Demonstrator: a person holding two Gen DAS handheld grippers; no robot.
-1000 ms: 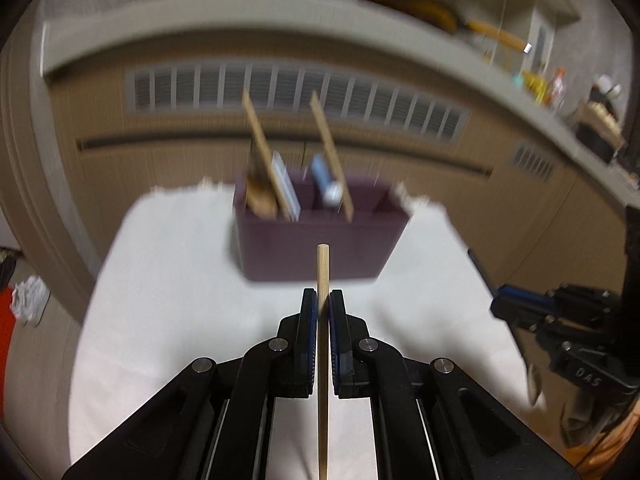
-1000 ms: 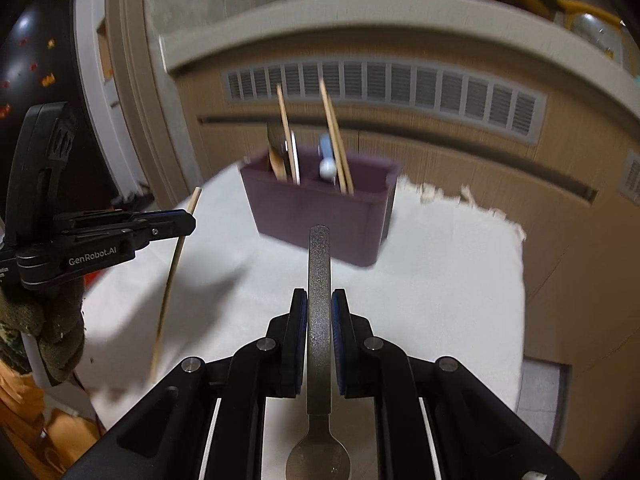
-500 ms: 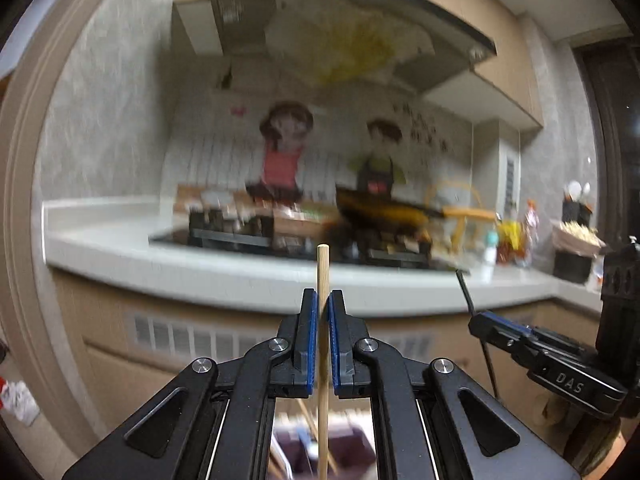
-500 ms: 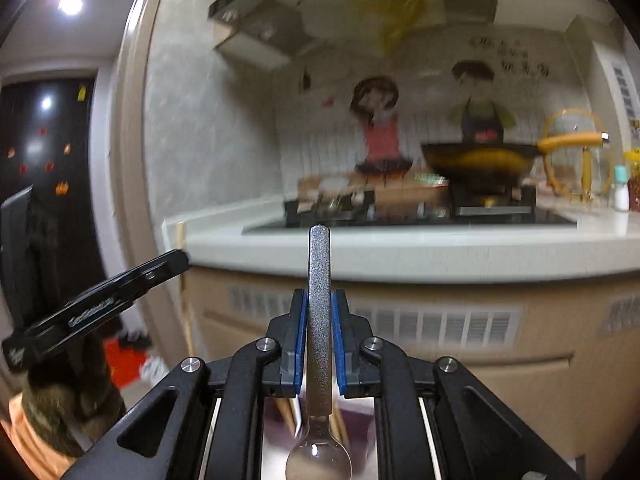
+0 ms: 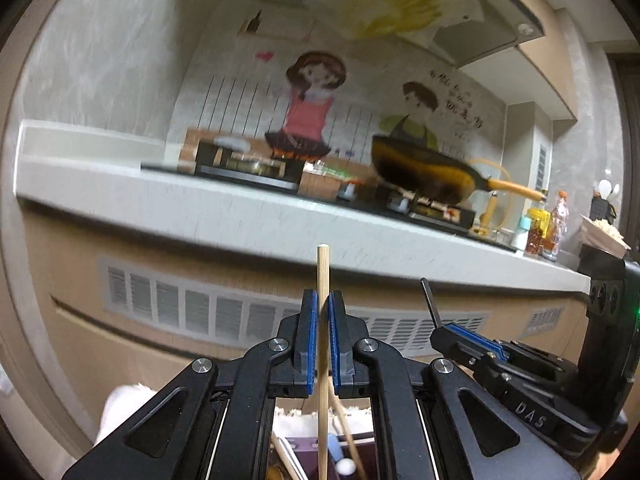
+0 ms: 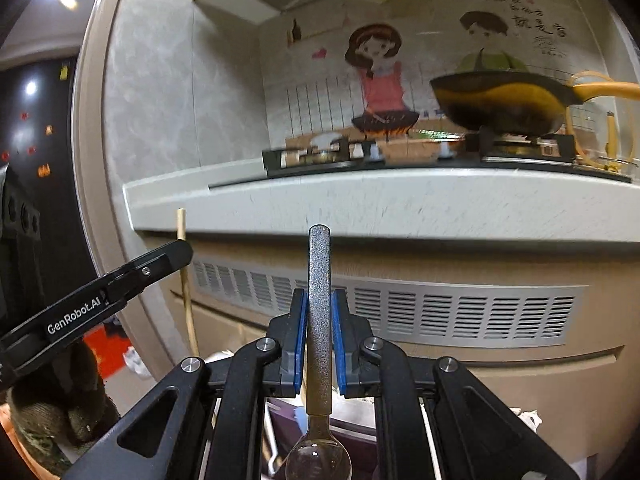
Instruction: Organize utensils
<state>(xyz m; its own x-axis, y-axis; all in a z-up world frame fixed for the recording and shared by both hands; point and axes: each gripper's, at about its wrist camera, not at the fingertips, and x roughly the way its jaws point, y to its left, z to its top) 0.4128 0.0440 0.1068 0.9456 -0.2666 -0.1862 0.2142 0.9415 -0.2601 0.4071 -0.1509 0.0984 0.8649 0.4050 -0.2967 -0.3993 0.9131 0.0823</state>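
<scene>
- The wooden chopstick (image 5: 322,320) stands upright, clenched between the blue pads of the left tongs (image 5: 322,340); its lower end runs down out of the left wrist view toward the purple utensil holder (image 5: 372,446) below.
- The metal spoon (image 6: 319,360) is clenched in the right tongs (image 6: 319,344), handle up and bowl hanging down just over the holder's rim.
- A second ago both views looked down on the holder standing on a white cloth, well ahead of the tongs. Now both look out level at the kitchen counter (image 5: 240,220) and stove (image 6: 400,156), with the holder only a sliver at the bottom edge.
- My reading: both utensils have been lifted and carried forward until they hang at or just above the holder, so the lowering step comes next.
- The holder already has leaning chopsticks (image 5: 348,432) and a white-tipped utensil (image 5: 345,466) in it; free slots cannot be judged from so little of it in view.
- The two tongs ride near each other, side by side but apart; each shows at the edge of the other's view.
- The counter edge and vented cabinet front (image 6: 440,312) stand behind the holder, so forward room looks limited; above is open.
- A corner of the white cloth (image 5: 124,404) shows at lower left.
</scene>
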